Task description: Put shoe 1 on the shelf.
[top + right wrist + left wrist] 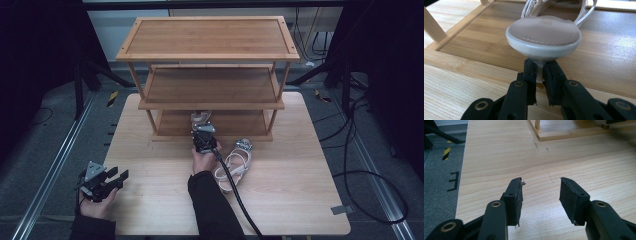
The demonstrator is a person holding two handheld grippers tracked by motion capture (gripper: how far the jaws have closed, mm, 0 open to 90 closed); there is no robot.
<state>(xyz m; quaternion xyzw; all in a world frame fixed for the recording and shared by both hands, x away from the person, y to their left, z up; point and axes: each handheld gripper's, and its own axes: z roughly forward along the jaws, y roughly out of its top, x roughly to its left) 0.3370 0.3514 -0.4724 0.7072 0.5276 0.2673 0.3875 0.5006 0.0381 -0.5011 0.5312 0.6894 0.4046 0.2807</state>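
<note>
Since the right tool (539, 75) is clenched on the sandal (545, 37) by its stiff, narrow heel (light, with loose straps), the hold is firm. The left tool (541, 195) grasps nothing, though its jaws stand apart.

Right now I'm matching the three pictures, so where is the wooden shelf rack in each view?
High view: the shelf rack stands top centre, at the table's far edge.
Left gripper view: its bottom rail crosses the top right.
Right gripper view: its lowest shelf lies under the sandal that the right gripper clamps.
Shared landmark: the pale table.
</note>
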